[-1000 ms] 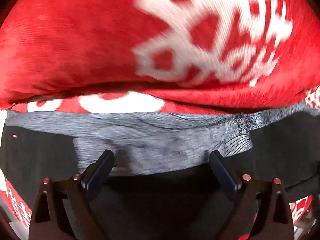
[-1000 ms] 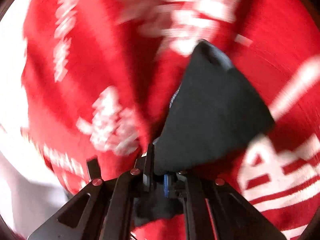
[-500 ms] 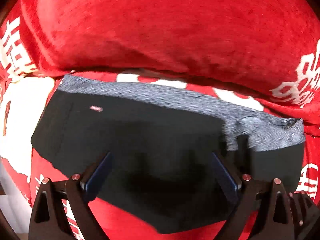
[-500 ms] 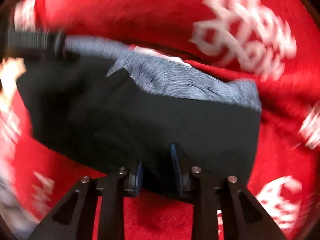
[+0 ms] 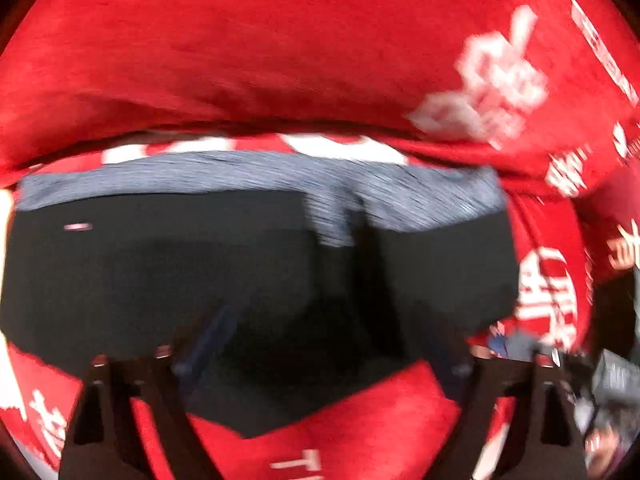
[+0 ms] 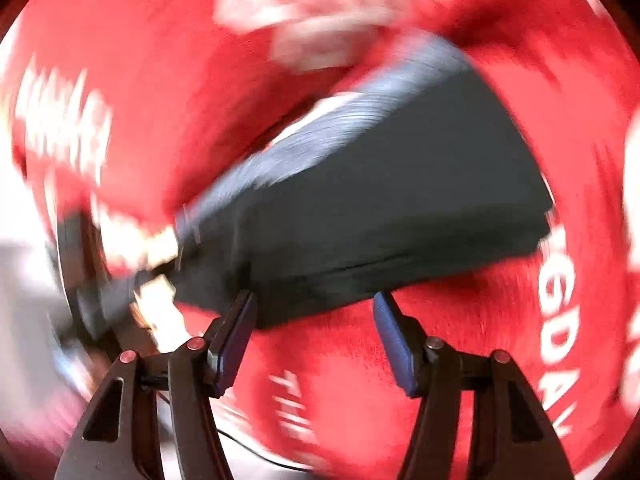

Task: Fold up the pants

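The setting reads as a home — most likely a bed or sofa, though the frames are too blurred to say which. A plush red blanket (image 5: 280, 60) printed with white lettering and snowflake-like motifs covers nearly everything in both views and bulges over something soft. At the lower right of the left wrist view sits a small, indistinct heap of clutter (image 5: 612, 384) — nothing there can be identified.
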`<action>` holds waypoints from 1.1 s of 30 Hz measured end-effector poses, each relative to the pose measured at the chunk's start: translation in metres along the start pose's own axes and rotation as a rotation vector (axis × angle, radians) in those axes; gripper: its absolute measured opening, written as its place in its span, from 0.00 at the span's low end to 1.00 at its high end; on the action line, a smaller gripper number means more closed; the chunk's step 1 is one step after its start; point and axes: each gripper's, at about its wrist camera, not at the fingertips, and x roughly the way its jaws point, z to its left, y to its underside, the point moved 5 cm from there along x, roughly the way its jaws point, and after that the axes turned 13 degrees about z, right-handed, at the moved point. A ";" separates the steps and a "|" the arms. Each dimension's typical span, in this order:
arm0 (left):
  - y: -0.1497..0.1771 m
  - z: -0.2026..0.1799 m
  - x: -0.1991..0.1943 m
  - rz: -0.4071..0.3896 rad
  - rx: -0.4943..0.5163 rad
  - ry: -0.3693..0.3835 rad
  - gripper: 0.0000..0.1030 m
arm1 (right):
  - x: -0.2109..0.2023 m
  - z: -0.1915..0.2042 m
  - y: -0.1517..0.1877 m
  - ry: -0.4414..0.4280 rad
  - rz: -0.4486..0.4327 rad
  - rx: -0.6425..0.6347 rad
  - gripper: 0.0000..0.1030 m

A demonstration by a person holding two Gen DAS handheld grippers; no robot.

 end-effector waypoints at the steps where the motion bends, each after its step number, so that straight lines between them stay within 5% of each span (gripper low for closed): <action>1: -0.002 -0.011 0.008 0.025 0.024 0.016 0.72 | -0.002 -0.009 -0.005 -0.049 -0.012 0.035 0.63; 6: -0.012 -0.039 0.045 0.105 0.072 0.047 0.46 | 0.003 -0.043 -0.020 -0.199 -0.042 0.223 0.61; 7: -0.012 -0.039 0.049 0.110 0.070 0.039 0.44 | 0.006 -0.046 -0.020 -0.228 -0.049 0.244 0.46; 8: -0.012 -0.040 0.051 0.110 0.062 0.022 0.44 | 0.007 -0.053 -0.016 -0.253 -0.041 0.260 0.03; 11: -0.005 -0.040 0.038 0.070 0.051 0.008 0.44 | 0.010 -0.050 -0.011 -0.291 -0.042 0.279 0.04; 15: 0.003 -0.025 0.043 0.050 0.030 -0.105 0.52 | 0.019 -0.053 -0.015 -0.182 -0.005 0.241 0.04; 19: 0.005 -0.016 0.036 0.035 -0.024 -0.124 0.58 | 0.025 -0.042 -0.018 -0.121 0.034 0.190 0.05; 21: 0.005 -0.016 0.024 0.002 -0.011 -0.171 0.58 | 0.017 -0.024 -0.018 -0.067 0.096 0.108 0.15; 23: 0.002 -0.017 0.010 -0.028 0.000 -0.190 0.58 | 0.008 -0.003 -0.013 -0.055 0.142 0.013 0.37; 25: -0.005 -0.018 -0.004 -0.059 -0.004 -0.189 0.58 | -0.021 0.021 -0.018 -0.049 0.089 -0.129 0.66; 27: -0.015 -0.022 -0.015 -0.083 -0.009 -0.177 0.58 | -0.049 0.036 -0.030 0.001 -0.006 -0.233 0.66; 30: -0.034 -0.037 -0.017 -0.094 0.025 -0.177 0.58 | -0.083 0.016 -0.068 0.169 -0.146 -0.225 0.66; 33: -0.049 -0.056 -0.003 -0.075 0.064 -0.169 0.58 | -0.072 -0.010 -0.109 0.214 -0.144 -0.128 0.64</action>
